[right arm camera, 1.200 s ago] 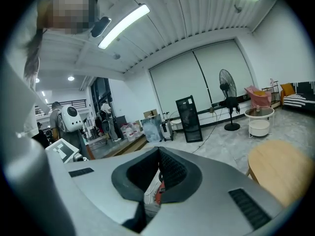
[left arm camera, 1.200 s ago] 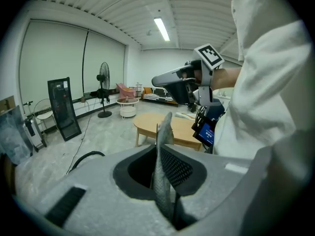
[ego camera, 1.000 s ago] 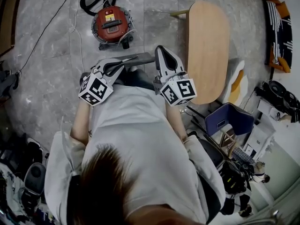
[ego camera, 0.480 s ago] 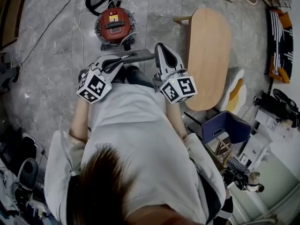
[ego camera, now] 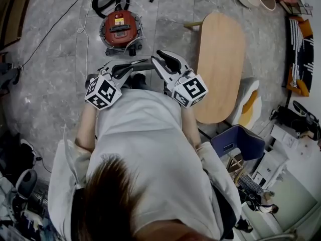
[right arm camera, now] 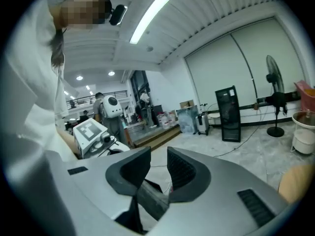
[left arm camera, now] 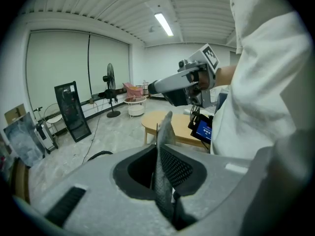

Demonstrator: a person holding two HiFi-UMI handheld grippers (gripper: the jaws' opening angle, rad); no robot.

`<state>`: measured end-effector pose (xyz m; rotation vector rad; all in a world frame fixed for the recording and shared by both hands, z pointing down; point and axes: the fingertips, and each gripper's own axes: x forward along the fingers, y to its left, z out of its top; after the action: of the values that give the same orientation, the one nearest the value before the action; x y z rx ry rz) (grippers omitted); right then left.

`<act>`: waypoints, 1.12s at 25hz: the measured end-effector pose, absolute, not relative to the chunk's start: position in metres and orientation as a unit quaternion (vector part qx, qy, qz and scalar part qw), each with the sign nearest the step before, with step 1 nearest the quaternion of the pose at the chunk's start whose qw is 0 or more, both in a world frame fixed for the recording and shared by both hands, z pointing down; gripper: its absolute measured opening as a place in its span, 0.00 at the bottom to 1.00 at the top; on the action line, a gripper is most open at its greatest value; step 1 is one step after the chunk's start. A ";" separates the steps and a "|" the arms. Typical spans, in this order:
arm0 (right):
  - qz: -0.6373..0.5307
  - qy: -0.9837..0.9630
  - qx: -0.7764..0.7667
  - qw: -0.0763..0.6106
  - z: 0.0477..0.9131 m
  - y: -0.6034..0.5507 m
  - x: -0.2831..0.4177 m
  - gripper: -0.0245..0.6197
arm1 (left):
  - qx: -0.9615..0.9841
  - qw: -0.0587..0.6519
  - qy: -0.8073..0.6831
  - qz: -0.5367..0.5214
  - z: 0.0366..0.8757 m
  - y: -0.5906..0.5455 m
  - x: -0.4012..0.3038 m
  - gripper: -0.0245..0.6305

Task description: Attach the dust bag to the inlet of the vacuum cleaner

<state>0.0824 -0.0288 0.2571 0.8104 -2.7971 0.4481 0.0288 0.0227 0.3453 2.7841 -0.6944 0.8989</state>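
Vacuum cleaner (ego camera: 120,26) sits on the floor (ego camera: 50,74) ahead, head view only. Left tool (left arm camera: 158,157) pinches the grey dust bag (left arm camera: 165,131); right tool (right arm camera: 158,168) is opening, pads clear of the bag's end between them.

We are seeing bright, even light coming from a ceiling strip lamp (left arm camera: 163,24); shadows are falling soft, and fisheye bending is curving the edges into dark corners.
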 end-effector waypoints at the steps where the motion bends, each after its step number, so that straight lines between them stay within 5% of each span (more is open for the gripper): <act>1: 0.147 -0.948 0.256 0.119 0.263 -0.024 0.080 0.22 | 0.923 0.067 -0.230 0.302 0.346 0.023 0.031 0.10; 8: 0.084 -0.936 0.151 0.307 0.319 -0.002 0.066 0.36 | 0.916 0.053 -0.207 0.339 0.361 0.027 0.034 0.10; 16: 0.018 -0.889 0.016 0.458 0.393 0.011 0.058 0.36 | 0.910 0.045 -0.171 0.374 0.396 0.029 0.031 0.10; 28: -0.008 -0.808 -0.125 0.575 0.544 0.024 0.071 0.11 | 0.904 0.105 -0.137 0.392 0.526 0.031 0.050 0.10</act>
<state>0.0714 0.0239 0.5442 -0.2937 -1.8935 -0.0196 0.0498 0.0308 0.5256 2.6647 -0.4044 1.1545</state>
